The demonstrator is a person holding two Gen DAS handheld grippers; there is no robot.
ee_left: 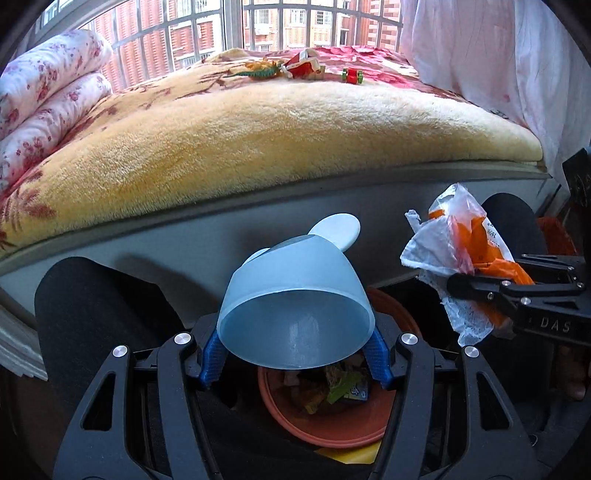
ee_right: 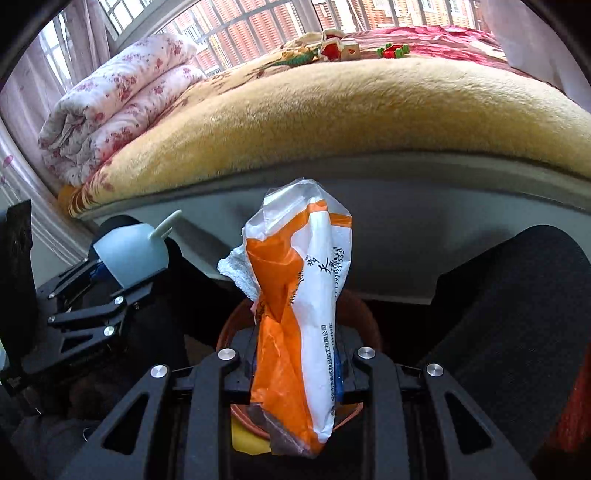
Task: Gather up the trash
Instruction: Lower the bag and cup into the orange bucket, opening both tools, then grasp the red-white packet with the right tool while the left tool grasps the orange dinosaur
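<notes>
Gripping cup (ee_left: 295, 314) & wrapper (ee_right: 299, 314) over bin (ee_left: 325, 424).

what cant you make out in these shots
- Orange bin: left wrist view, far part hidden by the blue cup; right wrist view, mostly behind the orange-white wrapper.
- Right tongs: tips covered by the wrapper.
- Items on the bed: too small to identify.

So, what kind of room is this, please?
Most likely a bedroom in a flat. A bed with a plush yellow blanket fills the view, folded floral quilts lie at one end, and a barred window behind looks onto brick apartment buildings.
</notes>
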